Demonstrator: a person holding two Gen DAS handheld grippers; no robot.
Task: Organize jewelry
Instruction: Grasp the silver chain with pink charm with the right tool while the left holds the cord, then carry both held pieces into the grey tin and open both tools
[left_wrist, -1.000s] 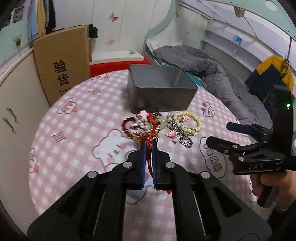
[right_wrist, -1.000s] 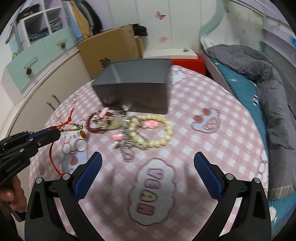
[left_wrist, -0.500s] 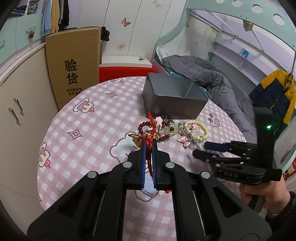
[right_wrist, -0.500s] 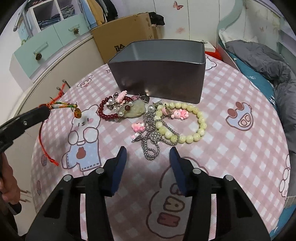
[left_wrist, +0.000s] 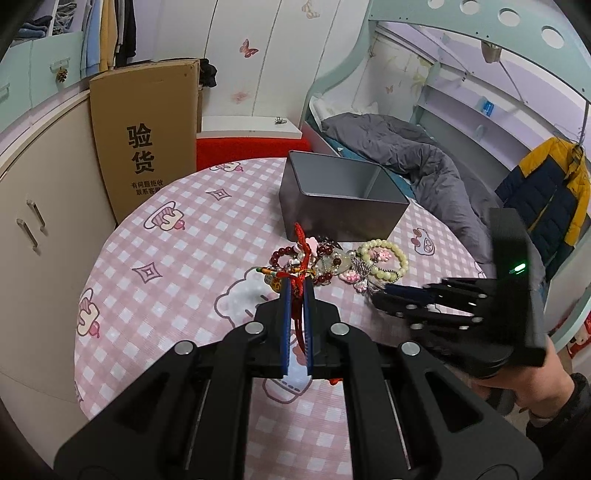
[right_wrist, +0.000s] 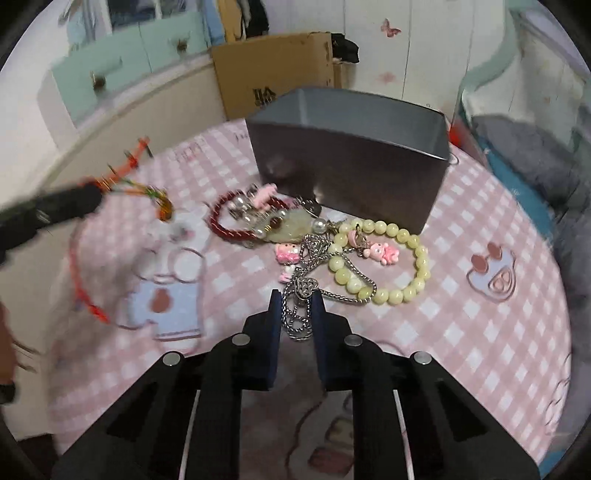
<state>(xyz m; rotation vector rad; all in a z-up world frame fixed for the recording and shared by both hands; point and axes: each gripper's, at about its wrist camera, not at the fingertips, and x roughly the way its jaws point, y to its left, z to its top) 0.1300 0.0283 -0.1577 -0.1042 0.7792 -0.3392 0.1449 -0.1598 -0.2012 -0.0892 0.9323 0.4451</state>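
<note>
My left gripper (left_wrist: 297, 291) is shut on a red cord bracelet (left_wrist: 298, 254) with a small charm and holds it above the table; it also shows in the right wrist view (right_wrist: 122, 177). My right gripper (right_wrist: 295, 299) is nearly closed around a silver chain (right_wrist: 301, 302) lying on the table. Behind the chain lie a pale green bead bracelet (right_wrist: 388, 266), a dark red bead bracelet (right_wrist: 236, 221) and pink charms (right_wrist: 286, 254). An open grey metal box (right_wrist: 351, 155) stands just behind the pile.
The round table has a pink checked cloth (left_wrist: 177, 280). A cardboard box (left_wrist: 147, 140) leans against cream cabinets at the left. A bed with a grey duvet (left_wrist: 406, 147) lies beyond the table at the right.
My right gripper has moved forward to the silver chain and its jaws have closed in around it. My left gripper has lifted higher with the red cord bracelet.
</note>
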